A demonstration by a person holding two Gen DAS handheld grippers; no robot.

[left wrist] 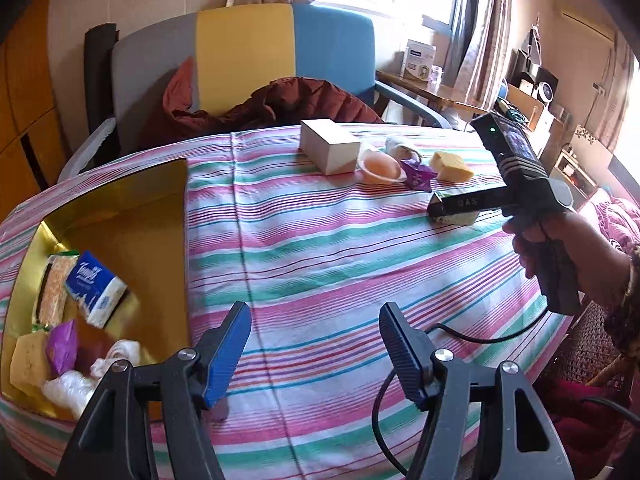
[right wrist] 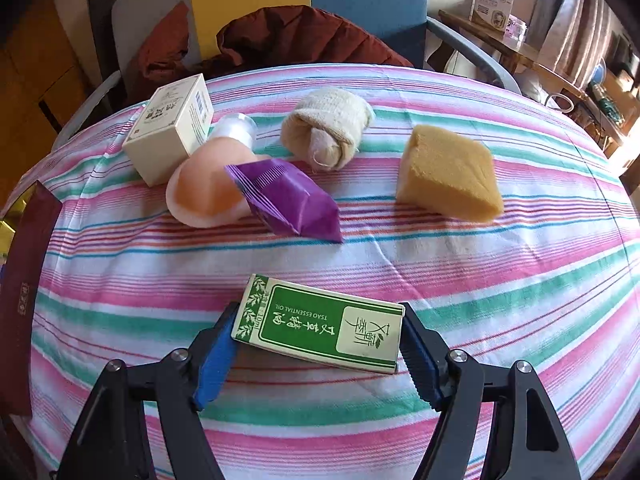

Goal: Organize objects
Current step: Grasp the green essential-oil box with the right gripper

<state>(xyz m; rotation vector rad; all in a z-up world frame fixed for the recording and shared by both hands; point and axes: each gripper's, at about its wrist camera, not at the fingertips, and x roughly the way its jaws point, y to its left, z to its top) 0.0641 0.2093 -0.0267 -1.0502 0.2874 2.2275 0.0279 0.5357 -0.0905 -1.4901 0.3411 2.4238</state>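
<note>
My right gripper (right wrist: 320, 354) is shut on a green and white essential oil box (right wrist: 320, 324), held just above the striped tablecloth (right wrist: 500, 280); the box also shows in the left wrist view (left wrist: 454, 208). Beyond it lie a purple packet (right wrist: 288, 200), a peach jelly cup (right wrist: 204, 184), a white box (right wrist: 170, 140), a rolled beige cloth (right wrist: 328, 126) and a yellow sponge (right wrist: 450, 174). My left gripper (left wrist: 316, 352) is open and empty beside a gold box (left wrist: 120, 216) that holds a blue tissue pack (left wrist: 96, 288), a sponge, a purple packet and other items.
A grey, yellow and blue chair (left wrist: 244, 52) with a dark red jacket (left wrist: 288, 100) stands behind the table. A maroon lid (right wrist: 20, 300) lies at the left table edge. A cable (left wrist: 472, 336) trails from the right hand-held gripper. Shelves and clutter stand at the right.
</note>
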